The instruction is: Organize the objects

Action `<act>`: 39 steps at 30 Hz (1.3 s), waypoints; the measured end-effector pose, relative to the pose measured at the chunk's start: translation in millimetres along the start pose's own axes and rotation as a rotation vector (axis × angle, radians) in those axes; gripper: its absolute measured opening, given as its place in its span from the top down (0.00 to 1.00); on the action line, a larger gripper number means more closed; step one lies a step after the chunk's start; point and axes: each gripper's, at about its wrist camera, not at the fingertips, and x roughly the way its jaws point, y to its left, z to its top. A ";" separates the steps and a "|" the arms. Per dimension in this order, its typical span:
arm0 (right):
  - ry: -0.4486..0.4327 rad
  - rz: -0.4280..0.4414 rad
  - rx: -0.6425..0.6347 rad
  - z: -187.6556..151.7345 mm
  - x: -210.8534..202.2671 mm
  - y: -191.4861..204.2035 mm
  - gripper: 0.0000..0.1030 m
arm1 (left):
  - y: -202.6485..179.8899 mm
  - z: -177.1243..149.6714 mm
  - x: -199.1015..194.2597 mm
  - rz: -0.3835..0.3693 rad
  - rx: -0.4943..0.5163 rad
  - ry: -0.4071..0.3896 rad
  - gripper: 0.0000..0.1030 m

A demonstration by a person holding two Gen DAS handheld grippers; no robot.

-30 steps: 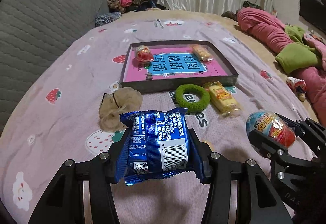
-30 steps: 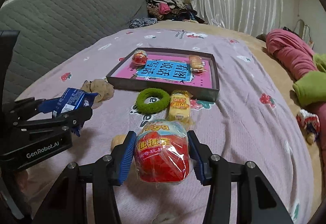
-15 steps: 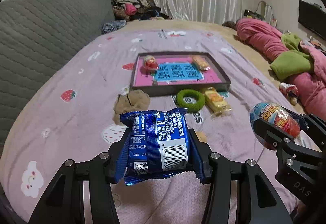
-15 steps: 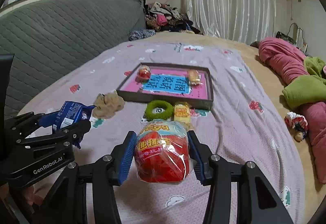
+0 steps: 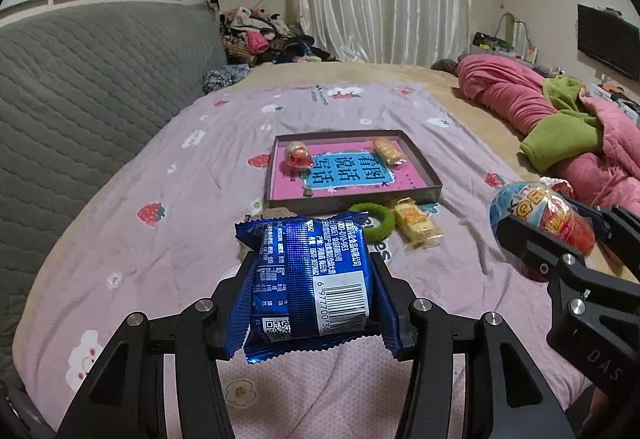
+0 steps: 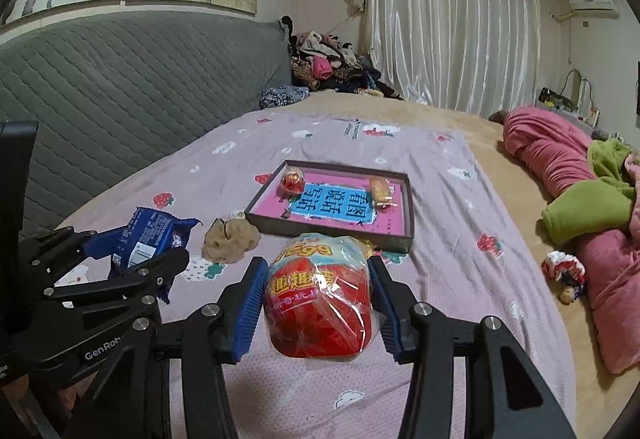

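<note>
Left tongs grip a shiny blue foil snack packet, barcode face up, long axis running away from the camera; it hides part of the green fuzzy hair ring. Right tongs clamp a red-and-blue plastic-wrapped egg-shaped toy, blue end forward, masking the items behind it. Both hang above the pink strawberry-print bedspread, well short of the shallow grey tray.

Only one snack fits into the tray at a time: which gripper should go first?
Probably right. Its gripper, shut on the red egg, points almost straight at the tray. The left gripper, shut on the blue packet, has the tray slightly right of its line.
</note>
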 end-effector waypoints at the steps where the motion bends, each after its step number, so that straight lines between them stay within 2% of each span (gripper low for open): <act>1: -0.003 -0.001 0.000 1.8 -1.7 0.1 0.51 | 1.1 1.2 -2.3 -0.004 -0.002 -0.006 0.47; 20: -0.079 -0.037 -0.012 41.0 -19.8 -2.6 0.51 | 8.9 31.9 -9.1 -0.003 0.020 -0.044 0.47; 39: -0.110 -0.060 -0.044 107.8 3.5 -12.6 0.51 | 14.1 109.9 16.6 0.002 0.046 -0.076 0.47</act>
